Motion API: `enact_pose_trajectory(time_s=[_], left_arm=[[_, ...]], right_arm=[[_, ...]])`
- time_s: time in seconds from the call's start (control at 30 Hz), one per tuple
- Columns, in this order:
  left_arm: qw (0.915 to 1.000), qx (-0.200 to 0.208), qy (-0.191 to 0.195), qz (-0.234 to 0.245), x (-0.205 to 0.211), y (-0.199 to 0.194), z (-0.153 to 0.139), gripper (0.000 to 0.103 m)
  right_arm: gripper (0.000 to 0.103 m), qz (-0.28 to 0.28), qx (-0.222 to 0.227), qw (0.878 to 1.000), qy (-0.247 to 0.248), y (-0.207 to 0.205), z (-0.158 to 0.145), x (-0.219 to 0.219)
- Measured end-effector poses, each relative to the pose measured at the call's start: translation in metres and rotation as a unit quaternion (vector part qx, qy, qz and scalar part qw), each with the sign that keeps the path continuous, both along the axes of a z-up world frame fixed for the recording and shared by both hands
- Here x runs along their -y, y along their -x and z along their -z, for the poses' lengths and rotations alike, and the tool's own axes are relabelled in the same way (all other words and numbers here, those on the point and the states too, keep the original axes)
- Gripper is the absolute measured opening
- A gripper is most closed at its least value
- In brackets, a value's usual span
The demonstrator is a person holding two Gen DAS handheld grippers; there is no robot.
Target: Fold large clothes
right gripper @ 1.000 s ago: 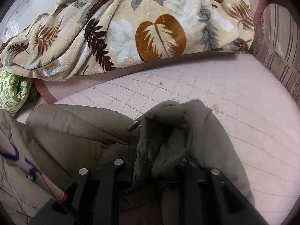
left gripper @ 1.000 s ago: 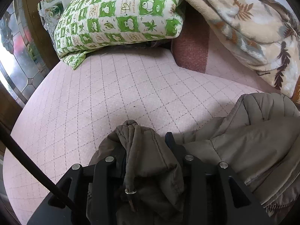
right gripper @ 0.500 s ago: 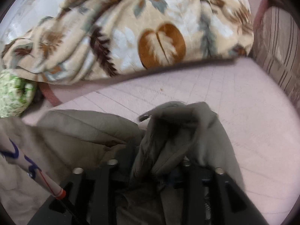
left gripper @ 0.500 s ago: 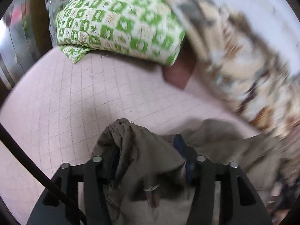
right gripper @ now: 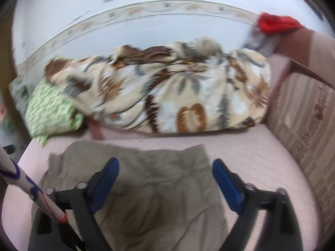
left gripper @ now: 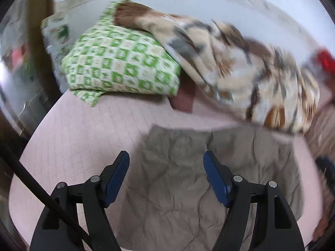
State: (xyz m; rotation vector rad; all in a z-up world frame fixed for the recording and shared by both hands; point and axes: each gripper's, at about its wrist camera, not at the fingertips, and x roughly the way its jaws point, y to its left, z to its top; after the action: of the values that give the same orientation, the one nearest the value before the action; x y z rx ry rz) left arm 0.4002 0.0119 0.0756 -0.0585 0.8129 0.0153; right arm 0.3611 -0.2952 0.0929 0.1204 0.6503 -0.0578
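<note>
Both the left gripper (left gripper: 166,175) and right gripper (right gripper: 165,183) have just been opening, empty above the jacket (left gripper: 188,167); a fold looks laid; next, regrip an edge.

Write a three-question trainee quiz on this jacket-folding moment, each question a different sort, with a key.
1. True or false: the left tool is clamped on the olive jacket.
2. The checked pillow is: A) blue B) green C) red.
3. Fill in: the jacket lies on the ____ quilted bedcover, in front of the leaf-print blanket.

Key: 1. False: both the left and the right tool have just been opening, nothing between their pads. 2. B. 3. Pink.
</note>
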Motion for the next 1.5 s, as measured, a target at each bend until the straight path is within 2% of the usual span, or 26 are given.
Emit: enact_pose_trajectory(time_s=[0.07, 0.13, 0.33, 0.43, 0.53, 0.57, 0.67, 0.77, 0.9, 1.03, 1.13, 1.2, 1.27, 1.33, 1.43, 1.5], left_arm=[[0.9997, -0.022, -0.004, 0.012, 0.013, -0.009, 0.021, 0.072], [0.9991, -0.038, -0.002, 0.015, 0.021, -0.023, 0.038, 0.072], [0.996, -0.072, -0.051, -0.013, 0.031, -0.074, 0.095, 0.072], [0.9933, -0.092, -0.064, -0.028, 0.025, -0.092, 0.122, 0.072], [0.9936, -0.092, -0.054, -0.038, 0.015, -0.102, 0.138, 0.078], [0.9938, -0.092, -0.044, -0.045, 0.011, -0.106, 0.141, 0.08], [0.9934, -0.101, -0.017, -0.052, 0.003, -0.119, 0.153, 0.082], [0.9928, -0.102, -0.002, -0.062, -0.001, -0.126, 0.162, 0.085], [0.9919, -0.108, 0.0, -0.067, -0.002, -0.128, 0.166, 0.086], [0.9919, -0.111, -0.02, -0.059, -0.001, -0.121, 0.14, 0.08], [0.9956, -0.069, -0.024, -0.059, -0.009, -0.103, 0.107, 0.08], [0.9948, -0.06, -0.04, -0.072, -0.019, -0.099, 0.099, 0.08], [0.9913, -0.076, -0.059, -0.09, -0.029, -0.106, 0.106, 0.081], [0.9877, -0.102, -0.057, -0.104, -0.039, -0.115, 0.121, 0.081], [0.982, -0.141, -0.036, -0.12, -0.054, -0.126, 0.152, 0.081], [0.9806, -0.147, -0.021, -0.128, -0.058, -0.131, 0.164, 0.082]], right_arm=[[0.053, -0.023, -0.015, 1.0, 0.0, -0.002, 0.004, -0.018], [0.045, -0.054, -0.027, 0.998, -0.014, -0.013, 0.013, -0.038], [0.045, -0.111, -0.079, 0.99, -0.04, -0.077, 0.059, -0.078], [0.046, -0.106, -0.107, 0.989, -0.013, -0.107, 0.089, -0.092], [0.054, -0.078, -0.134, 0.987, 0.036, -0.128, 0.125, -0.096], [0.056, -0.072, -0.142, 0.987, 0.039, -0.133, 0.134, -0.094], [0.058, -0.061, -0.152, 0.986, 0.007, -0.145, 0.155, -0.082], [0.059, -0.054, -0.152, 0.987, -0.003, -0.155, 0.166, -0.078], [0.059, -0.047, -0.149, 0.988, -0.005, -0.161, 0.171, -0.078], [0.059, -0.047, -0.146, 0.988, 0.006, -0.161, 0.17, -0.08], [0.059, -0.053, -0.154, 0.986, 0.024, -0.155, 0.151, -0.08], [0.059, -0.056, -0.128, 0.99, 0.007, -0.139, 0.127, -0.067], [0.06, -0.049, -0.1, 0.994, 0.008, -0.121, 0.108, -0.05], [0.062, -0.025, -0.088, 0.995, 0.035, -0.112, 0.1, -0.032], [0.062, 0.029, -0.11, 0.992, 0.06, -0.112, 0.114, 0.006], [0.061, 0.067, -0.135, 0.988, 0.038, -0.113, 0.133, 0.039]])
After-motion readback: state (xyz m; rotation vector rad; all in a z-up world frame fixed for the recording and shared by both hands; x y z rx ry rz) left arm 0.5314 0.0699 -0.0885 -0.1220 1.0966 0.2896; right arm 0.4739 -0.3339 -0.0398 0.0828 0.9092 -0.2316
